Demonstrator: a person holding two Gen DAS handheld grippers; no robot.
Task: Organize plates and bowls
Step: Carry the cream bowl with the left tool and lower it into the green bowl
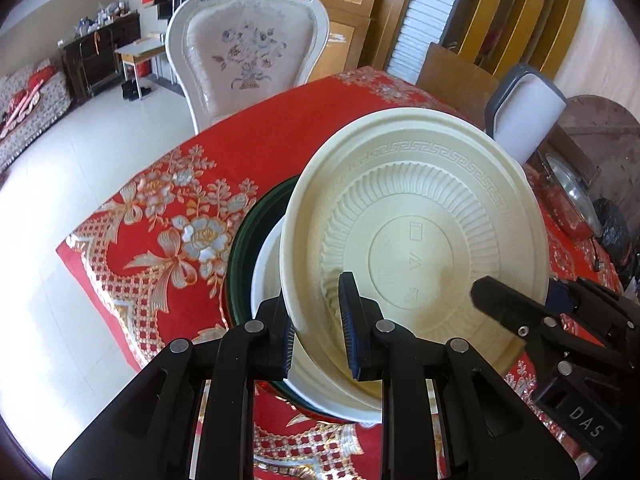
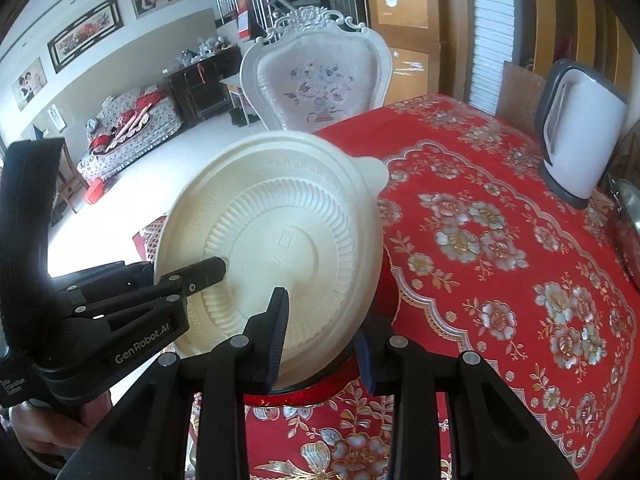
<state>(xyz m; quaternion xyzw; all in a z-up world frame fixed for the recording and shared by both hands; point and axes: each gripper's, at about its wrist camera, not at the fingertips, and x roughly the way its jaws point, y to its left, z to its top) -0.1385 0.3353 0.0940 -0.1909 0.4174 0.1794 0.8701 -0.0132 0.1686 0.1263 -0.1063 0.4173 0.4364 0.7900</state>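
A cream plastic plate [image 1: 416,240] with a ribbed pattern is tilted on edge above a white bowl [image 1: 266,280] that sits in a dark green dish [image 1: 244,248]. My left gripper [image 1: 318,338] straddles the plate's near rim with its jaws a little apart. My right gripper [image 1: 516,304] comes in from the right, one finger on the plate's face. In the right wrist view the same plate [image 2: 280,248] stands tilted, my right gripper [image 2: 322,340] straddles its lower rim, and my left gripper [image 2: 176,284] holds its left rim.
A red floral tablecloth [image 2: 480,240] covers the table. A white kettle [image 2: 580,136] stands at the far right, also in the left wrist view [image 1: 524,116]. An ornate white chair [image 1: 244,52] stands behind the table. A metal dish [image 1: 572,192] sits at right.
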